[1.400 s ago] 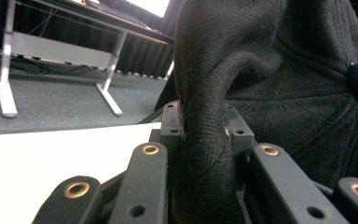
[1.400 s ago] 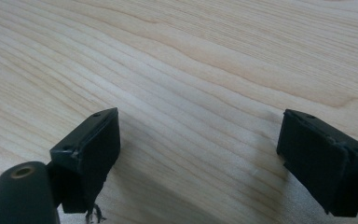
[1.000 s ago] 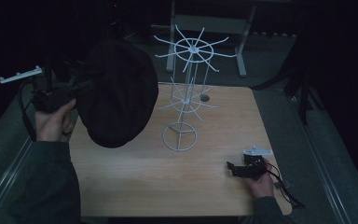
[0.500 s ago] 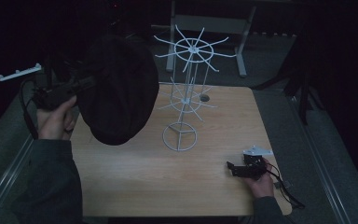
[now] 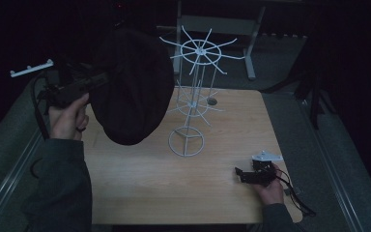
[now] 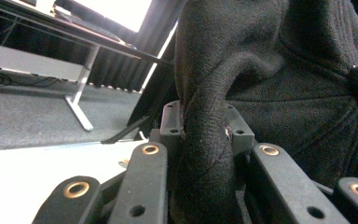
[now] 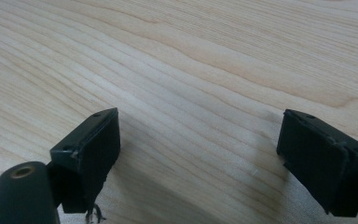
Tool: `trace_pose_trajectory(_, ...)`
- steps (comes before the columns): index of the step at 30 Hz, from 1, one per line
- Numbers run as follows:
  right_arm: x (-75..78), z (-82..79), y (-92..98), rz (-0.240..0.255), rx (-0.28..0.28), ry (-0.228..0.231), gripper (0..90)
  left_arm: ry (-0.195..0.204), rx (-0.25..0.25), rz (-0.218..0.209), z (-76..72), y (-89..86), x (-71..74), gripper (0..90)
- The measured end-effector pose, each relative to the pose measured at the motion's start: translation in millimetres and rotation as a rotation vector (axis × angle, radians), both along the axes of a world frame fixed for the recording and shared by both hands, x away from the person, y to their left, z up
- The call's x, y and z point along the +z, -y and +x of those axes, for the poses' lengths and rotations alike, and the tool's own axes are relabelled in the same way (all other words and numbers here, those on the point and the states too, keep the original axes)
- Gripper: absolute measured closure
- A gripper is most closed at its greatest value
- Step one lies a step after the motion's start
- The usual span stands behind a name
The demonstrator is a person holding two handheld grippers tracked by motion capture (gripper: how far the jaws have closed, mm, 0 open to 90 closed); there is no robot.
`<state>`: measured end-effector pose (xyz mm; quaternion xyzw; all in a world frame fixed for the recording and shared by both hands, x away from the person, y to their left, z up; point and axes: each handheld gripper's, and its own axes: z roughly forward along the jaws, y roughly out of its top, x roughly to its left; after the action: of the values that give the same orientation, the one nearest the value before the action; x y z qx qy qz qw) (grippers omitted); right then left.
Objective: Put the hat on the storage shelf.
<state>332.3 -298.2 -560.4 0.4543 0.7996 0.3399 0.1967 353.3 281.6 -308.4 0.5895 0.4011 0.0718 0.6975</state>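
The room around me is dark, with grey carpet and the legs of another bench at the back, and my pale wooden desk (image 5: 140, 193) is the one lit area. On it stands the biggest fixture, a white wire display rack (image 5: 191, 99) with 2 tiers of radiating hook arms above a ring base; every arm is bare.

Next in size is the black cap (image 5: 131, 87), which I take to be the piece I am hanging. It is off the desk, held up at the rack's left, its rounded crown facing the camera and its near edge just beside the upper tier without touching it. Over the last second it has drifted a little toward the rack and slightly upward, so I judge this as the approach, with the hooking itself not yet done.

My left gripper (image 5: 79, 87) has its jaws nearly closed on a fold of the cap's fabric; in the left gripper view the cloth (image 6: 205, 154) is bunched tight between them and the hold looks firm.

My right gripper (image 5: 251, 175) sits low at the desk's near right corner, well apart from the rack, and it has not shifted. Its jaws stand wide with nothing between them, bare wood grain (image 7: 200, 74) showing through the gap. It could steady the rack's base if the cap nudges it.
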Motion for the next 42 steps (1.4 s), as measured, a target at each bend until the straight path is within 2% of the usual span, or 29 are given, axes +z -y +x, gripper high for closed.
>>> trace_pose_trajectory(13, -0.1, 0.0, 0.0, 0.000, 0.000, 0.001, 13.1, 0.006, -0.023, -0.007, 6.3, 14.6, 2.1, 75.8)
trace_pose_trajectory(22, 0.0, 0.0, 0.0, 0.000, 0.000, 0.000, 13.2, -0.010, -0.027, 0.000, 14.4, 25.2, -2.1, 75.7)
trace_pose_trajectory(27, 0.0, 0.0, 0.0, 0.000, 0.000, 0.000, 13.1, -0.021, -0.026, 0.023, 17.6, 30.2, -4.3, 75.6)
trace_pose_trajectory(29, 0.0, 0.0, 0.0, 0.000, 0.000, 0.001, 13.1, -0.039, -0.024, 0.064, 21.0, 34.1, -6.5, 75.5)
trace_pose_trajectory(37, 0.0, 0.0, 0.0, 0.000, 0.001, 0.001, 13.2, -0.061, -0.019, 0.102, 26.1, 40.3, -12.0, 75.2)
trace_pose_trajectory(40, -0.1, 0.1, 0.0, 0.000, 0.000, 0.001, 13.1, -0.079, -0.012, 0.129, 28.2, 42.0, -16.0, 74.9)
trace_pose_trajectory(42, 0.0, 0.0, -0.1, 0.000, 0.000, 0.001, 13.1, -0.093, -0.011, 0.131, 30.0, 42.2, -17.6, 74.4)
